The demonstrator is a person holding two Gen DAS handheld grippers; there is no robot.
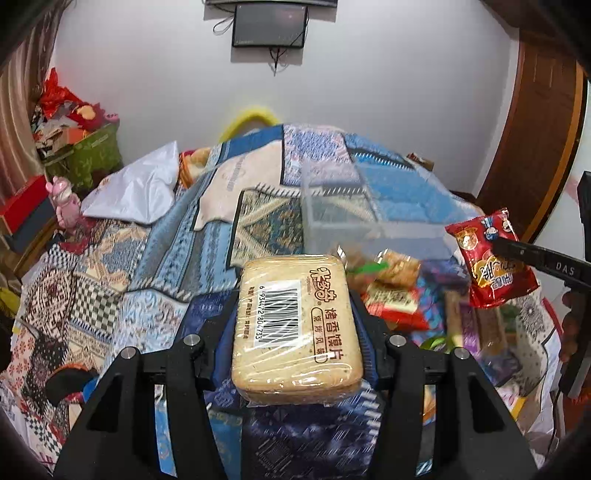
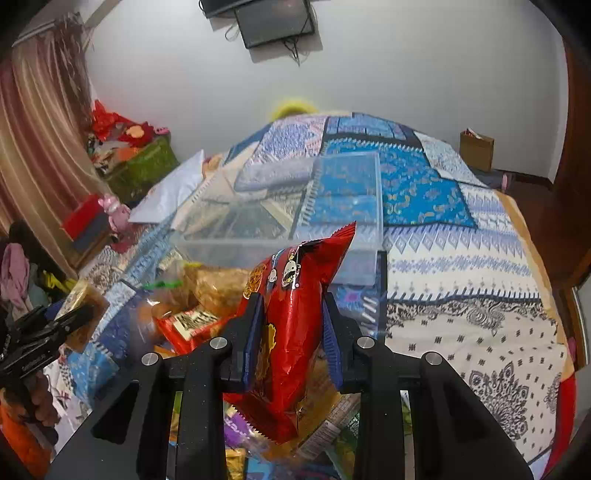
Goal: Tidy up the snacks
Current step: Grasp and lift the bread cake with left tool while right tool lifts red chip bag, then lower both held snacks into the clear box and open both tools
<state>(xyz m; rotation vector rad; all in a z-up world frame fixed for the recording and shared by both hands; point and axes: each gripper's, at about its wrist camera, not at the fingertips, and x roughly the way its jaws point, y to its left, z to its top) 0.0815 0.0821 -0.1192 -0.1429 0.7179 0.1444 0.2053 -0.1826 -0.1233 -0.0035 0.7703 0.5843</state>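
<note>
Left wrist view: the left hand-held gripper (image 1: 297, 325) pinched a tan rectangular block of baked slices sealed in clear film (image 1: 297, 325), its pads pressed on the two long sides. The barcode label faced the camera. The block was held above the patterned blue patchwork bedspread (image 1: 155, 258), clear of it. Just beyond and to the right lay a loose pile of mixed snack packets (image 1: 395, 291) on the bedspread. Behind the pile stood a clear rectangular plastic storage bin (image 1: 343, 218), open at the top. At the right edge, the right hand-held gripper (image 1: 496, 245) held a red foil snack bag (image 1: 491, 258) in the air.

Right wrist view: the right hand-held gripper (image 2: 291, 332) was pressed together on the red foil snack bag (image 2: 291, 332), squeezing its middle; the bag hung upright with its serrated lower edge toward the camera. It was held above the snack pile (image 2: 207, 291), in front of the near wall of the clear bin (image 2: 280, 243). The left hand-held gripper (image 2: 74, 317) appeared at the left edge, carrying its tan block (image 2: 83, 314), with a person's hand (image 2: 37, 402) on its grip. Farther back, a dark wall-mounted screen (image 2: 275, 22) hung on the white wall (image 2: 406, 74).
</note>
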